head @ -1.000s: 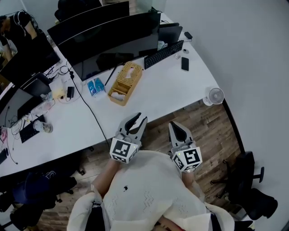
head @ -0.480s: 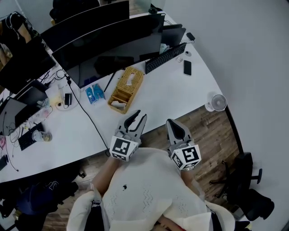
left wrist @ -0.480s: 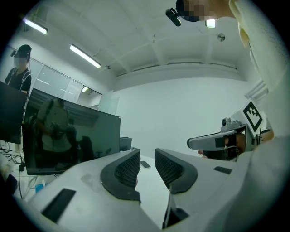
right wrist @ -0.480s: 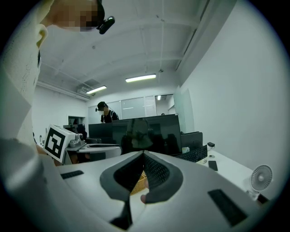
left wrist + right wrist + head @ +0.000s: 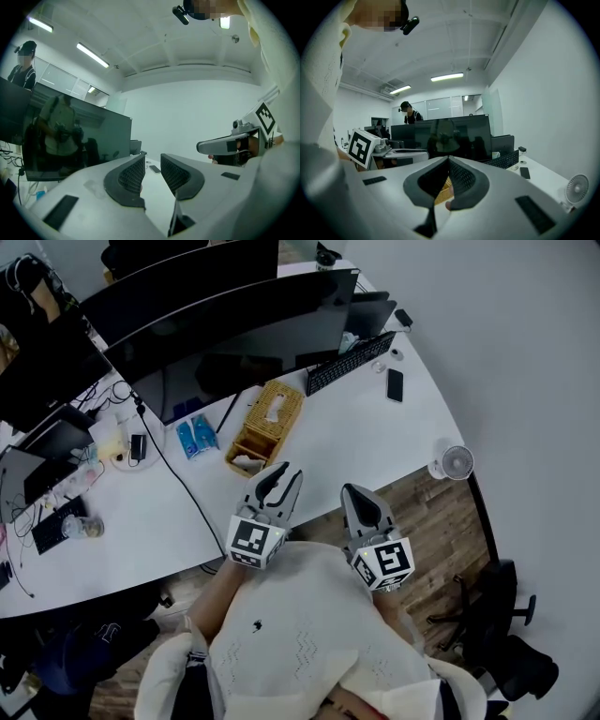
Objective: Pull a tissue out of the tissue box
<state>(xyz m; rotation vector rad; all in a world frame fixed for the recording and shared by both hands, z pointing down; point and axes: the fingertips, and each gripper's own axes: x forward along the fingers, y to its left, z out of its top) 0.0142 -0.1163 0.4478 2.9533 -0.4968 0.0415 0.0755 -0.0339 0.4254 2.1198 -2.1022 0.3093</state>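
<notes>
The wicker tissue box (image 5: 279,420) lies on the white desk (image 5: 356,442) in front of the monitors, a bit of white tissue (image 5: 275,409) showing in its top slot. My left gripper (image 5: 283,476) hovers over the desk's near edge, just short of the box, open and empty. In its own view the left gripper (image 5: 152,168) shows a clear gap between its pads. My right gripper (image 5: 352,493) hangs beside it over the desk edge, shut with nothing in it. In the right gripper view the right gripper (image 5: 447,161) has its tips meeting, with the wicker box (image 5: 440,194) glimpsed below them.
Dark monitors (image 5: 234,324) line the desk's back. A keyboard (image 5: 344,357), a phone (image 5: 395,385) and a small white fan (image 5: 456,463) sit to the right. Blue packets (image 5: 194,437) and a black cable (image 5: 183,484) lie left of the box. An office chair (image 5: 502,615) stands on the wooden floor.
Both grippers have edged forward toward the desk and the box; the head view has shifted a little. The jaws stand as before.
</notes>
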